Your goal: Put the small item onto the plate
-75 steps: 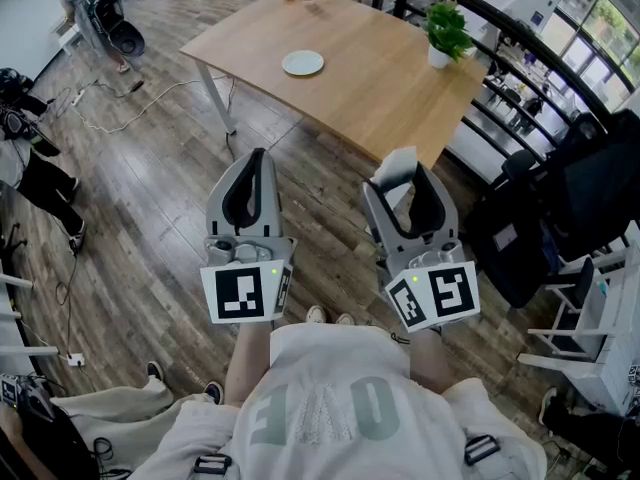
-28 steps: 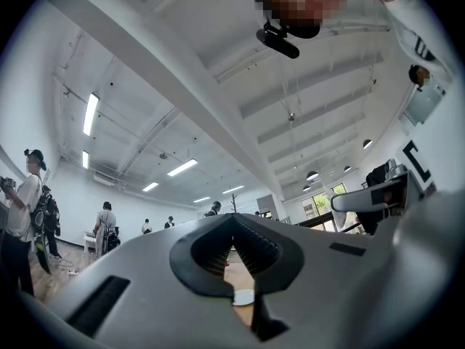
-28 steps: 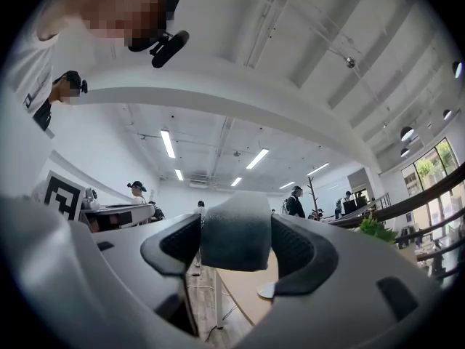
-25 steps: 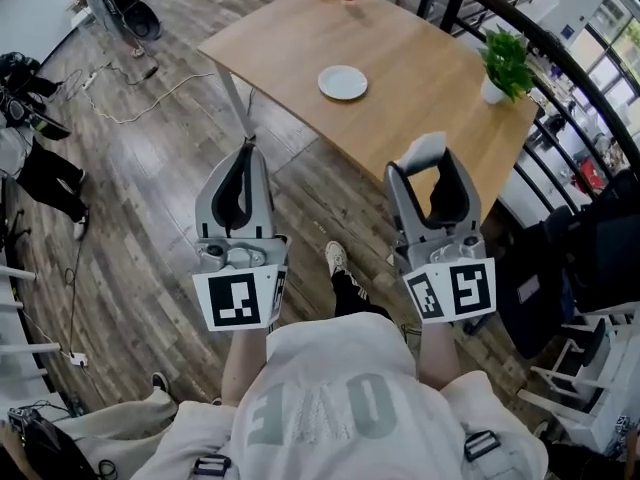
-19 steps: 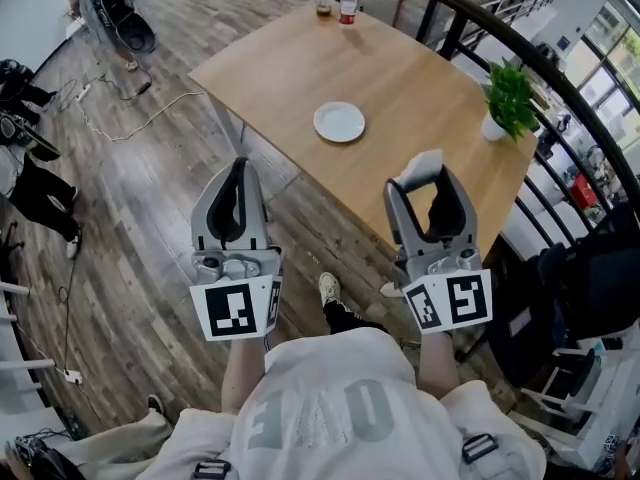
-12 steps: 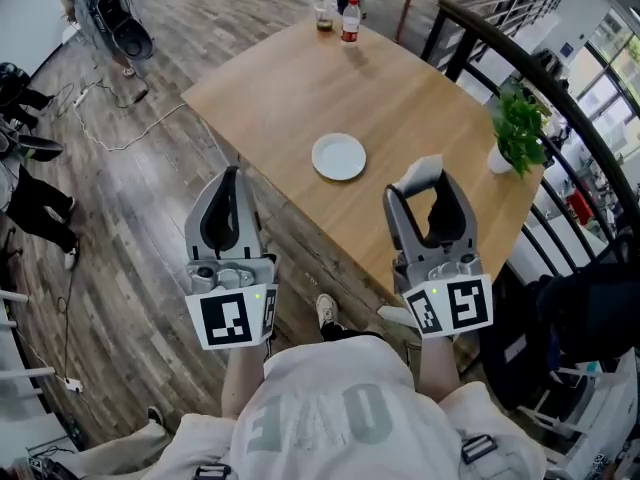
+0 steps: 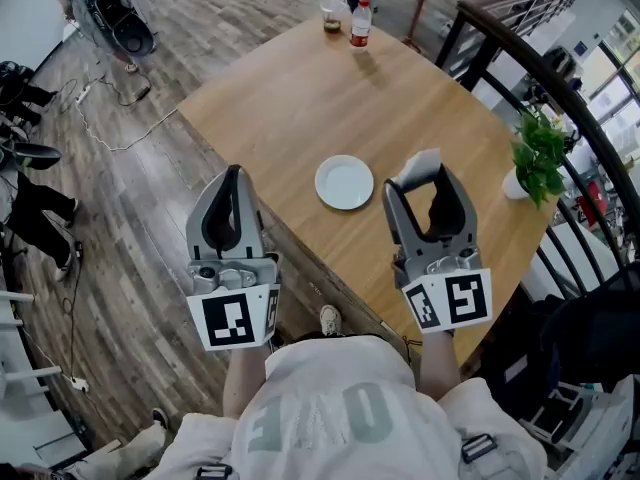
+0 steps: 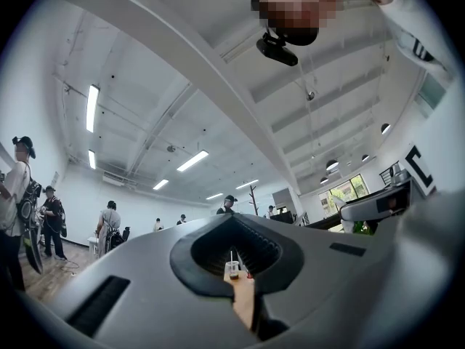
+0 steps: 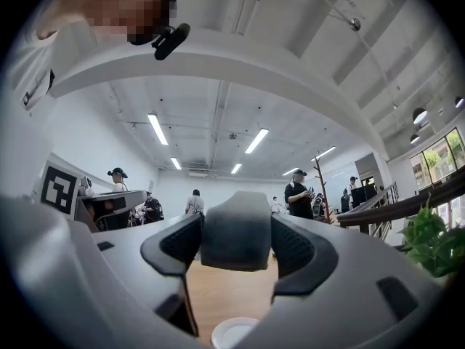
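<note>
Head view: noted small grey block (image 7: 420, 165), possibly foam, clamped in right hand-held gripper (image 7: 425, 180) over wooden worktop (image 7: 300, 98). Found white plate (image 7: 344, 182) just left of that gripper, bare, much nearer it than left hand-held gripper (image 7: 233, 178).

Left gripper view: confirmed jaws clenched together on nothing.

Right gripper view: seen block spanning jaw to jaw; plate low ahead, beneath tips.

A bottle (image 7: 361, 23) beside, perhaps, a drink cup (image 7: 331, 18) — potted plant (image 7: 538, 153) well apart.
</note>
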Demonstrator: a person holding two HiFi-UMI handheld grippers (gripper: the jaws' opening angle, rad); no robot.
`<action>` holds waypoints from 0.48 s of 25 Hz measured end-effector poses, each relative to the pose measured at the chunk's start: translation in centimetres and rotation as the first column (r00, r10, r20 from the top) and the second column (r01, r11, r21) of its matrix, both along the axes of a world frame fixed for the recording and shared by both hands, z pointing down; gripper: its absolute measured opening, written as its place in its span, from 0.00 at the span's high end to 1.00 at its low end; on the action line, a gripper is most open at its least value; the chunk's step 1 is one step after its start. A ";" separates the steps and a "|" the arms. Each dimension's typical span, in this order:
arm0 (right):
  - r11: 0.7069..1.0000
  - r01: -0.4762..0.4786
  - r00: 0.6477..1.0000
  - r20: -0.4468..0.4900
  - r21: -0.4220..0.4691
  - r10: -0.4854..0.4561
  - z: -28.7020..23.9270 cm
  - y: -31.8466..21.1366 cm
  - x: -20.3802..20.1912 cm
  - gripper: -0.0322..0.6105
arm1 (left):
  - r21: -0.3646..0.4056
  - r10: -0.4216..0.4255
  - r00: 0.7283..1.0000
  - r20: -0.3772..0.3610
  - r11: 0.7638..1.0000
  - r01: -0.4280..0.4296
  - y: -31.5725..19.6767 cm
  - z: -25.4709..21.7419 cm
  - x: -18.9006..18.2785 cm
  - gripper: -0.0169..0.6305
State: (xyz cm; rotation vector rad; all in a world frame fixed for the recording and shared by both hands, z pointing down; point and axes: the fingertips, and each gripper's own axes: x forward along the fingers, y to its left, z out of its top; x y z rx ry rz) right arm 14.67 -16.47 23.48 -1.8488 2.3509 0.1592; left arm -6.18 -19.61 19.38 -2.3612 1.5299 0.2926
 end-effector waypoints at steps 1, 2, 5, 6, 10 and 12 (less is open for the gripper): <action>1.000 -0.001 1.000 0.002 -0.005 0.001 0.2 -0.5 0.2 0.47 | -0.007 0.001 1.000 0.004 1.000 -0.001 -0.5 0.2 0.3 0.96; 1.000 -0.001 1.000 0.002 -0.010 0.001 0.3 -1.0 0.4 0.47 | -0.014 0.003 1.000 0.008 1.000 -0.003 -0.9 0.4 0.5 0.96; 1.000 -0.001 1.000 0.005 -0.022 0.001 0.5 -1.9 0.7 0.47 | -0.020 0.006 1.000 0.017 1.000 -0.005 -1.6 0.5 0.9 0.96; 1.000 0.001 1.000 0.007 -0.025 0.000 0.6 -2.0 0.7 0.47 | -0.020 0.007 1.000 0.021 1.000 -0.007 -1.7 0.4 1.0 0.96; 1.000 -0.009 1.000 0.006 -0.027 0.009 0.2 -2.5 0.7 0.47 | -0.033 0.017 0.999 0.042 0.999 -0.015 -2.3 0.1 1.3 0.96; 1.000 -0.023 1.000 0.008 -0.018 0.023 -0.3 -2.7 0.7 0.47 | -0.021 0.026 0.999 0.042 0.999 -0.025 -2.9 -0.5 1.3 0.96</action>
